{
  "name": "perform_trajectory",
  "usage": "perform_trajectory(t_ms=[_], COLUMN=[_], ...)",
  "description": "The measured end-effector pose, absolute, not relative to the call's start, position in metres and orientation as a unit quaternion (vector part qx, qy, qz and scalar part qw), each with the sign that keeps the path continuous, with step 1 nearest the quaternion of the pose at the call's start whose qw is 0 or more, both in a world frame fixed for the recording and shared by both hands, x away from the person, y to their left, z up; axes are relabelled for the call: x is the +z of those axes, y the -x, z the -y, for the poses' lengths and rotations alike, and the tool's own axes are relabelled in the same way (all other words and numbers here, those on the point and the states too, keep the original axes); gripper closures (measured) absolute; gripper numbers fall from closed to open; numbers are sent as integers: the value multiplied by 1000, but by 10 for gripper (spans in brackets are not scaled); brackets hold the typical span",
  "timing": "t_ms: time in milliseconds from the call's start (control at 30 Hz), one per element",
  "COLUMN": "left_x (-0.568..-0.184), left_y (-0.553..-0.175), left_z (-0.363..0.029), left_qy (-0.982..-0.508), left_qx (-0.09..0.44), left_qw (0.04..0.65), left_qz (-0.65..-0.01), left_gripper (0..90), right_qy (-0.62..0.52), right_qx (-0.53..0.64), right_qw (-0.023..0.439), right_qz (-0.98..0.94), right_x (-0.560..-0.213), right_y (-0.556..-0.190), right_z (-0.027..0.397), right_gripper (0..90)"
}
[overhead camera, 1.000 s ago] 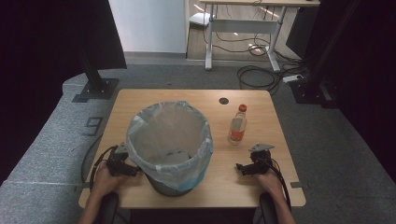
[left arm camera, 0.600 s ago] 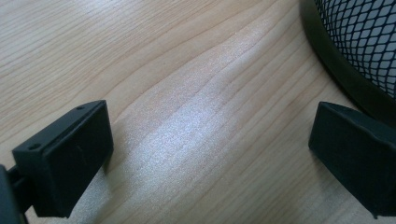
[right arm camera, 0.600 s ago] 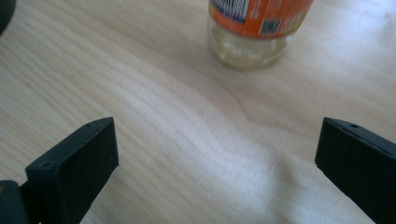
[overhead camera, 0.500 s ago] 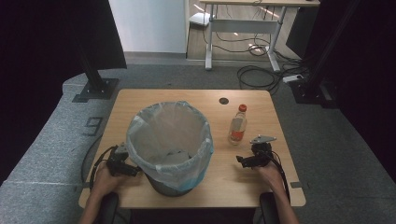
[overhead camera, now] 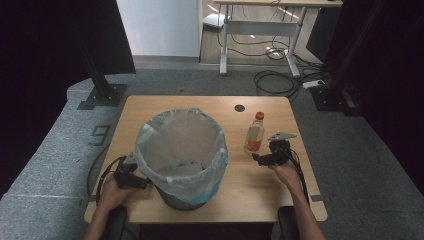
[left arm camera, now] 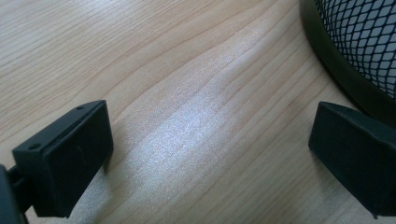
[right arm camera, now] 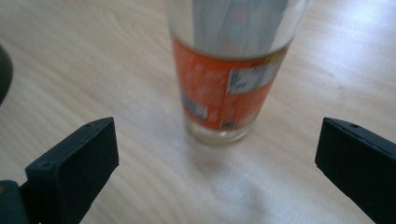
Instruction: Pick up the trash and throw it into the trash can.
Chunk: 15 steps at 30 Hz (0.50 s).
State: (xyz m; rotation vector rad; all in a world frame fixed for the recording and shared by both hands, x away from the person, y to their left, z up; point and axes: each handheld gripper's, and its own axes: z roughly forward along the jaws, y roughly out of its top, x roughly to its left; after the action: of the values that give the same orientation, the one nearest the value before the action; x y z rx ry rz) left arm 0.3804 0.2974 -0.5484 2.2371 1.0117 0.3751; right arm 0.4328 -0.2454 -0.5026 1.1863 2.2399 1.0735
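A clear bottle with an orange label and red cap stands upright on the wooden table, right of a black mesh bin lined with a pale plastic bag. My right gripper is open just in front of the bottle; in the right gripper view the bottle stands a short way ahead of the spread jaws, untouched. My left gripper is open, low at the bin's left foot. In the left gripper view the bin's mesh wall is at the upper right, and bare wood lies between the jaws.
A dark round grommet sits in the table near its far edge. Beyond the table are grey floor mats, black stand bases, a white desk frame and coiled cables.
My right gripper has moved forward and left, from the table's near right side up to just in front of the bottle. The left gripper has stayed beside the bin.
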Motion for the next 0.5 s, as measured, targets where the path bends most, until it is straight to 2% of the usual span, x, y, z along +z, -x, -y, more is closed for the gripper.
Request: perform_trajectory(t_ms=[500], left_x=[-548], left_y=[-380], left_z=[-298], left_qy=[-852], left_qx=[142], left_qw=[323], left_qz=[-385], left_gripper=[0], right_qy=[-421], right_qx=[391], right_qw=[208], right_qz=[-792], right_x=[-489], right_y=[-466], right_z=[234], right_gripper=[0])
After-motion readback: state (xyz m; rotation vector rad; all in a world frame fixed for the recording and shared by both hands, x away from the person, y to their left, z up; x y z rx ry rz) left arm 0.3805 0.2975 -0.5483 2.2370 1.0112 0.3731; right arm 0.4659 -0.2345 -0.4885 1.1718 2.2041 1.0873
